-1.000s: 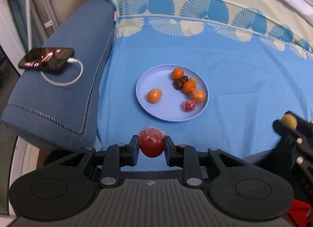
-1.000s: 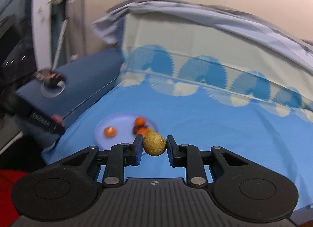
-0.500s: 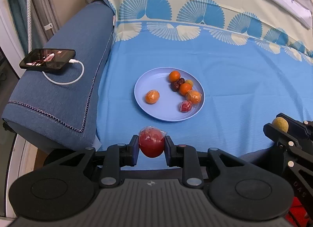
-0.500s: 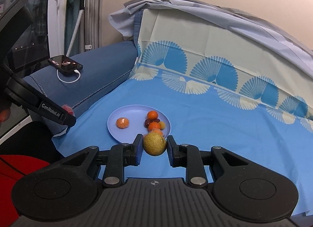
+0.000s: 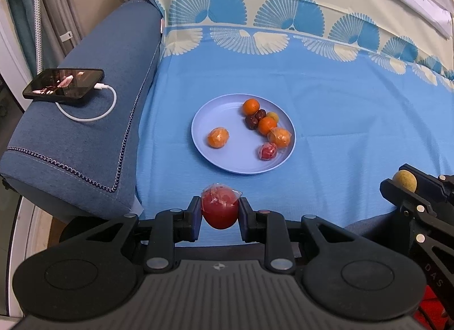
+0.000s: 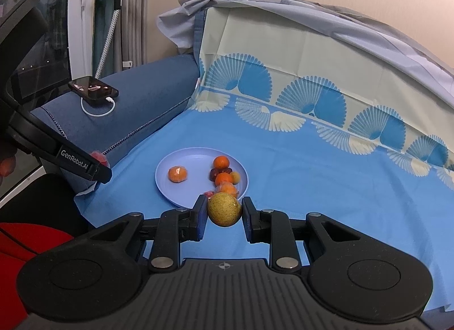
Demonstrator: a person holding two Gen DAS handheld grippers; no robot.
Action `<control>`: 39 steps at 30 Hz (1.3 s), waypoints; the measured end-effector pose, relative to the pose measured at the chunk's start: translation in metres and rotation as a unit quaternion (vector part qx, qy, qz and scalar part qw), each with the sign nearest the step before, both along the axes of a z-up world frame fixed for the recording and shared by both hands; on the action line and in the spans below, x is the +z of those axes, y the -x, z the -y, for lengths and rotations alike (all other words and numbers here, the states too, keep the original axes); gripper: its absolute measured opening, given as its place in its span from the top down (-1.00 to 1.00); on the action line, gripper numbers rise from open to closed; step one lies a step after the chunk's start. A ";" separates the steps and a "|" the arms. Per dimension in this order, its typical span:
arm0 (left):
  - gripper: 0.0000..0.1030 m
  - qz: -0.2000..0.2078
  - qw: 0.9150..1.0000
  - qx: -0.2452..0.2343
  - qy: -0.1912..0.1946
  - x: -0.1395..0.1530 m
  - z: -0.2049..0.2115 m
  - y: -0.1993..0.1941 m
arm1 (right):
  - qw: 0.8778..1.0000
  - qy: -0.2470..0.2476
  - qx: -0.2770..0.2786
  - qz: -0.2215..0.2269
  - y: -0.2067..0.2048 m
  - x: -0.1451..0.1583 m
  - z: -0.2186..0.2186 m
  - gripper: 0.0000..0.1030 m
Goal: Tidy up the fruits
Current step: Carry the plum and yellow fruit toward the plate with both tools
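Note:
My left gripper (image 5: pixel 220 215) is shut on a red fruit in clear wrap (image 5: pixel 220 206), held over the front edge of the blue cloth. It hangs short of the pale blue plate (image 5: pixel 238 159). The plate holds several fruits: oranges (image 5: pixel 218 137), dark red ones (image 5: pixel 252 122) and a wrapped red one (image 5: pixel 268 151). My right gripper (image 6: pixel 224 212) is shut on a round yellow-brown fruit (image 6: pixel 224 208), just in front of the plate's (image 6: pixel 193 164) near rim. Each gripper shows in the other's view, the right gripper (image 5: pixel 404 182) at the right edge and the left gripper (image 6: pixel 98 164) at the left.
A phone (image 5: pixel 63 83) with a white cable (image 5: pixel 93 115) lies on the dark blue armrest (image 5: pixel 85 145) left of the plate. Fan-patterned cloth covers the seat and backrest (image 6: pixel 312 54). A hand (image 6: pixel 5 165) shows at the left edge. Something red (image 6: pixel 17 247) lies low beside the seat.
The right wrist view was blurred a second ago and is now steady, with the plate slightly further right in it. Both grippers keep their fruits; the left has not moved.

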State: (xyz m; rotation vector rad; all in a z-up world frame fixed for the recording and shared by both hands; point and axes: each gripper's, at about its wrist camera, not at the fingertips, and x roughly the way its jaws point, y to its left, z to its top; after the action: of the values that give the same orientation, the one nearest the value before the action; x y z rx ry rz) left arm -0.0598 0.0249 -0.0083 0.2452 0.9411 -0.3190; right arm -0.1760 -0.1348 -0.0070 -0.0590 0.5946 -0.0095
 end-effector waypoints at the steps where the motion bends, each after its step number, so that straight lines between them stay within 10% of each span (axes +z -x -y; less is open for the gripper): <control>1: 0.44 0.000 1.000 0.000 0.000 -0.001 0.000 0.000 | 1.000 0.000 0.000 -0.001 0.000 0.000 0.000 0.47; 22: 0.44 -0.030 0.999 0.012 -0.002 -0.021 -0.001 -0.035 | 0.999 -0.002 0.011 -0.040 -0.027 -0.016 -0.002 0.47; 39: 0.43 -0.041 0.999 0.013 -0.014 -0.041 0.036 -0.142 | 0.996 -0.035 0.035 -0.076 -0.115 -0.049 -0.001 0.47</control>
State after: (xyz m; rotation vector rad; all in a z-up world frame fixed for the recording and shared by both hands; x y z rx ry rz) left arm 0.0819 -0.0108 -0.0492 0.2463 1.0303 -0.2941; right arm -0.0605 -0.1336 -0.0565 -0.0127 0.7447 0.0834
